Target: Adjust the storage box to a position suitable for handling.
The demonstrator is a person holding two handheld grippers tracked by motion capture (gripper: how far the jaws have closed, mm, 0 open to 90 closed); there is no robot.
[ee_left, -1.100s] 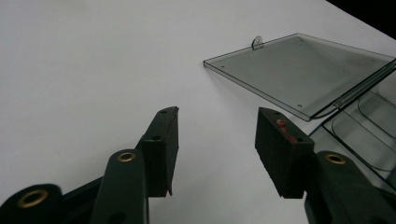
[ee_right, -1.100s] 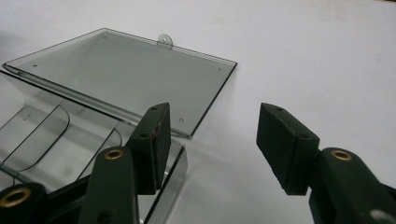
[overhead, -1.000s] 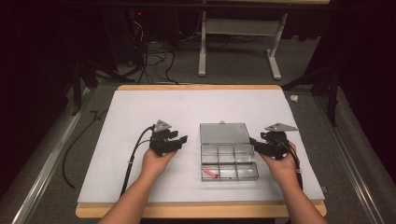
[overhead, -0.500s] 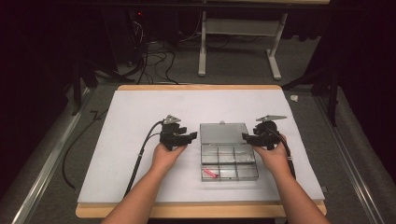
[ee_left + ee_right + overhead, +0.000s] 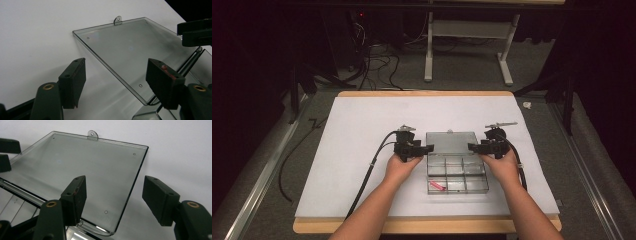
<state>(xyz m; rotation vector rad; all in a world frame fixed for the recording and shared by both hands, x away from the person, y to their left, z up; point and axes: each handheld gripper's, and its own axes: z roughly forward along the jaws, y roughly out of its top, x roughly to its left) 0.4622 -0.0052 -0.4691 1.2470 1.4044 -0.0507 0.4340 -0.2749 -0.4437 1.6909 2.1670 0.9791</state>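
Between the left claw's [image 5: 115,82] pads sits the near-left edge of the open lid [image 5: 135,50], nothing pinched: jaws are standing apart and have just been widening, lid rim running between them untouched. Right claw [image 5: 115,200] is mirroring that, jaws apart and also just widening, straddling the lid's right edge near the hinge corner, no contact. From the high view both claws [image 5: 428,148] [image 5: 472,147] are flanking the clear organizer box [image 5: 457,172] at hinge level, one per side, hands resting low on the white worktop [image 5: 362,150]. My read: it's lining up to grip the lid on both sides and swing it shut. To do it well, I'd keep both claws level with each other, bite only the thin rim rather than the panel, close evenly, and rotate about the hinge so the box isn't dragging. Thin plastic will likely flex or slip if one side is leading. Box is transparent, smoky-clear, sitting centre-front of the worktop, lid laid flat away from the person with a small hanging tab [image 5: 92,134] at its far edge; tray is divided into small compartments, a red item [image 5: 438,186] lying in the near-left one.
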